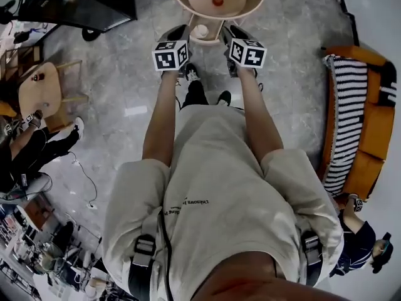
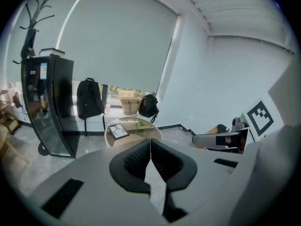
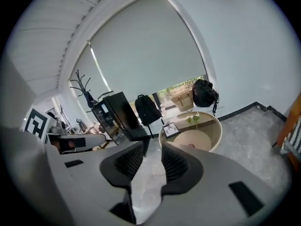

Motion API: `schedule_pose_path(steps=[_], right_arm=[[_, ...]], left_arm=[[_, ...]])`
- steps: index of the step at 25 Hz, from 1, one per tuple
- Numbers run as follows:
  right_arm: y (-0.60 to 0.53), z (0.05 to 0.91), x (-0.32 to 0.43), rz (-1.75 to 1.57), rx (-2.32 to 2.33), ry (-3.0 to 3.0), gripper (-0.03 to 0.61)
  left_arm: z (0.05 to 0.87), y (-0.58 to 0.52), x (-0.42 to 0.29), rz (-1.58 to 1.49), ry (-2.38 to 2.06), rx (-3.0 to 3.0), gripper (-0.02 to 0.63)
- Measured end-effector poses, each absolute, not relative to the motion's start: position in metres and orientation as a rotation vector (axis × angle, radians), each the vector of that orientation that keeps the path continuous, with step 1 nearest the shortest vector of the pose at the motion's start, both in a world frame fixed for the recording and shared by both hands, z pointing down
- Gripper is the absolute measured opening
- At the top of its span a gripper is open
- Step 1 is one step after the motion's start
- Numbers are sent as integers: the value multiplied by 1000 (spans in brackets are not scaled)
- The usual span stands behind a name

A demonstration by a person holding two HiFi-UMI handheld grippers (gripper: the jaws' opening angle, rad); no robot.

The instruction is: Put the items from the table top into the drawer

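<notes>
Facing table [image 1: 257,2], approach step, nothing picked yet. Left gripper [image 2: 150,149] pinched together, empty; right gripper [image 3: 152,160] narrowly parted, empty. Next, likely: close in, widen jaws, find drawer.

Your round beige table [image 3: 220,128] | framed picture [image 3: 170,129] flat on top | small green bits [image 3: 193,118] at far edge | red ball [image 1: 217,0] on pale disc [image 3: 200,138]

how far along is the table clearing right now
Done: one red item already lies in the open drawer. In hand: nothing; left gripper shut, right gripper open, both empty and short of the table top. Left: the picture frame and green items on it.
</notes>
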State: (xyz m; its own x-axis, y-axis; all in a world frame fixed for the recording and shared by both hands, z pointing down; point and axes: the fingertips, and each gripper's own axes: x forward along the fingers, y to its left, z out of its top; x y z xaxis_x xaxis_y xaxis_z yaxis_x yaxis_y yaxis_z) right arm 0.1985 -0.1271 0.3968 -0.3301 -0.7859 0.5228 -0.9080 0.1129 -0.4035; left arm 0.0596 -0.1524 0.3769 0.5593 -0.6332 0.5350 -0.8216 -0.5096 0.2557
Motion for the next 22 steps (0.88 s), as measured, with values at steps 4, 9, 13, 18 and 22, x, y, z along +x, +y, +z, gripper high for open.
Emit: schedule_pose_path(steps=[4, 9, 13, 18, 22], right_arm=[[-70, 409, 214, 1081, 1687, -2205, 112], [-18, 436, 207, 1075, 1575, -2234, 64], [-4, 452, 214, 1049, 1580, -2161, 38], [14, 451, 227, 1006, 1591, -2152, 35], [13, 446, 232, 980, 1599, -2161, 35]], left_arm=[[384, -93, 87, 472, -1207, 2227, 21], [408, -33, 87, 473, -1281, 2156, 21], [408, -31, 83, 487, -1321, 2186, 21], [412, -19, 94, 521, -1303, 2202, 21], [413, -15, 103, 557, -1253, 2221, 21]])
